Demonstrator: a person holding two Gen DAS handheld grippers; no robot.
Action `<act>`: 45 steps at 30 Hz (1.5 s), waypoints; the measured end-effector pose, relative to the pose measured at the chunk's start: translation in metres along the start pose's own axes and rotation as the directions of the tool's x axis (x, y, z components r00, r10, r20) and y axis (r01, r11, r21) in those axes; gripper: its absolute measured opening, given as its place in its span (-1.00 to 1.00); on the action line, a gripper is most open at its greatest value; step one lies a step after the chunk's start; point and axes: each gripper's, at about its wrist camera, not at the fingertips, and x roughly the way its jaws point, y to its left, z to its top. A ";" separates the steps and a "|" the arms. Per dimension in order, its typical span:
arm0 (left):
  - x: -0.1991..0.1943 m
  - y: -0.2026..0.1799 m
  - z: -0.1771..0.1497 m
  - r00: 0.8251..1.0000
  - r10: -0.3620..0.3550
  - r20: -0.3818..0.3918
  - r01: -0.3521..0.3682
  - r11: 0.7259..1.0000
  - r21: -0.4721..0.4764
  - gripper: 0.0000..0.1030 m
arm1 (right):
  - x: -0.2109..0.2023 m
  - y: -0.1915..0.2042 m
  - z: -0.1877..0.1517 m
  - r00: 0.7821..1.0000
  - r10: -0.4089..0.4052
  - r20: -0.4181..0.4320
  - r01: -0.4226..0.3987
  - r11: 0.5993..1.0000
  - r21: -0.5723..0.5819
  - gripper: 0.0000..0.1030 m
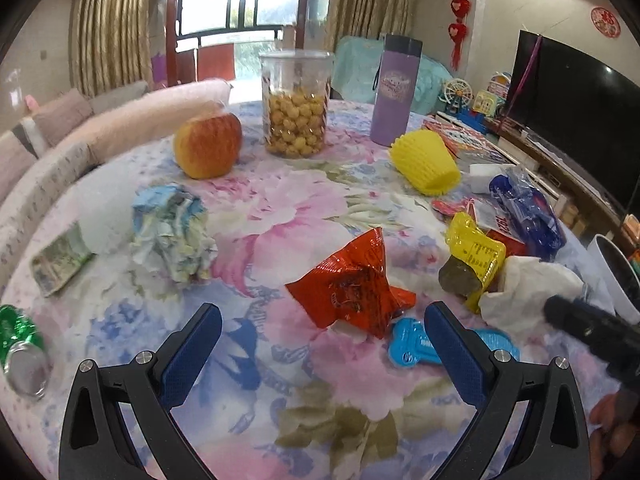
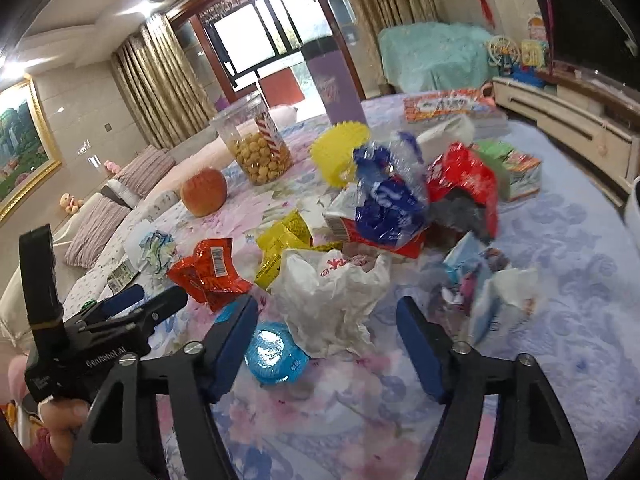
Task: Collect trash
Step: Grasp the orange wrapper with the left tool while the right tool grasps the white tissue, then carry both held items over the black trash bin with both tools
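Both grippers, left gripper (image 1: 323, 322) and right gripper (image 2: 327, 320), hang with jaws apart and empty above the floral tablecloth (image 1: 256, 380). Nearest the red wrapper (image 1: 348, 286) lie a blue wrapper (image 1: 412, 342) and white bag (image 2: 328, 300).

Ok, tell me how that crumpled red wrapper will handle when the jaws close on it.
The red wrapper looks like thin crinkled foil, so it is probably very light and will crush flat. Its glossy surface may slip. Pushed, it would likely skid on the tablecloth.

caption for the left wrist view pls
Open left gripper hovers before a red wrapper on the floral tablecloth strewn with trash.
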 end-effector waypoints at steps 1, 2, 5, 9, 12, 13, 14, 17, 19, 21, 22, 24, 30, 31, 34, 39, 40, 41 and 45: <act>0.007 0.000 0.003 1.000 -0.006 -0.013 0.006 1.000 -0.001 0.97 | 0.004 -0.001 0.000 1.000 0.008 -0.011 -0.008 1.000 0.008 0.27; 0.010 -0.001 0.004 1.000 -0.010 -0.021 0.010 1.000 0.000 0.97 | 0.007 -0.002 -0.001 1.000 0.013 -0.022 -0.012 1.000 0.015 0.17; 0.025 -0.006 0.008 0.999 -0.006 -0.049 0.007 1.000 0.021 0.55 | 0.016 -0.002 -0.001 0.999 0.019 -0.045 -0.018 1.000 0.022 -0.20; 0.040 -0.009 0.010 0.993 -0.067 -0.101 0.069 0.997 0.020 -0.18 | 0.015 -0.004 -0.002 0.999 0.033 -0.043 -0.031 0.999 0.032 -0.49; 0.036 -0.011 0.010 0.993 -0.076 -0.085 0.079 0.996 0.039 -0.49 | 0.010 -0.007 -0.002 0.998 0.046 -0.037 -0.044 0.998 0.044 -0.56; 0.034 -0.011 0.010 0.994 -0.072 -0.077 0.075 0.996 0.042 -0.58 | 0.010 -0.007 -0.003 0.998 0.049 -0.035 -0.048 0.998 0.046 -0.57; 0.029 -0.012 0.009 0.995 -0.071 -0.067 0.074 0.996 0.045 -0.63 | 0.007 -0.007 -0.003 0.998 0.052 -0.032 -0.050 0.998 0.047 -0.59; 0.014 -0.012 0.005 0.996 -0.083 -0.040 0.084 0.996 0.032 -0.70 | -0.007 -0.008 -0.005 0.998 0.061 -0.011 -0.061 0.997 0.046 -0.60; 0.004 -0.013 0.002 0.995 -0.093 -0.022 0.094 0.995 0.025 -0.71 | -0.013 -0.007 -0.004 0.998 0.065 0.004 -0.065 0.997 0.041 -0.61; -0.008 -0.016 -0.001 0.995 -0.102 -0.003 0.102 0.994 0.024 -0.72 | -0.022 -0.008 -0.003 0.998 0.064 0.021 -0.065 0.997 0.039 -0.61; -0.016 -0.019 -0.003 0.994 -0.111 0.007 0.111 0.994 0.025 -0.72 | -0.026 -0.010 -0.002 0.997 0.065 0.029 -0.066 0.997 0.043 -0.61; -0.026 -0.026 -0.007 0.991 -0.133 0.015 0.132 0.991 0.029 -0.72 | -0.037 -0.014 -0.003 0.997 0.060 0.046 -0.062 0.997 0.047 -0.61; -0.050 -0.049 -0.015 0.980 -0.199 0.019 0.197 0.978 0.062 -0.73 | -0.066 -0.030 -0.007 0.996 0.047 0.079 -0.053 0.997 0.065 -0.61; -0.052 -0.056 -0.016 0.977 -0.212 0.015 0.210 0.975 0.072 -0.73 | -0.070 -0.033 -0.008 0.996 0.044 0.083 -0.049 0.996 0.070 -0.61; -0.056 -0.069 -0.017 0.971 -0.240 0.005 0.239 0.967 0.092 -0.73 | -0.083 -0.045 -0.011 0.995 0.027 0.098 -0.036 0.996 0.087 -0.61; -0.061 -0.097 -0.015 0.960 -0.279 -0.006 0.277 0.951 0.134 -0.73 | -0.106 -0.067 -0.017 0.992 -0.001 0.127 -0.015 0.992 0.126 -0.61; -0.062 -0.102 -0.015 0.958 -0.286 -0.007 0.284 0.949 0.140 -0.73 | -0.110 -0.071 -0.018 0.991 -0.008 0.133 -0.010 0.991 0.133 -0.61; -0.062 -0.108 -0.015 0.955 -0.295 -0.012 0.294 0.944 0.147 -0.73 | -0.115 -0.076 -0.019 0.990 -0.014 0.141 -0.006 0.990 0.140 -0.61; -0.058 -0.129 -0.013 0.945 -0.326 -0.032 0.327 0.929 0.172 -0.73 | -0.129 -0.095 -0.022 0.986 -0.049 0.159 0.022 0.986 0.167 -0.61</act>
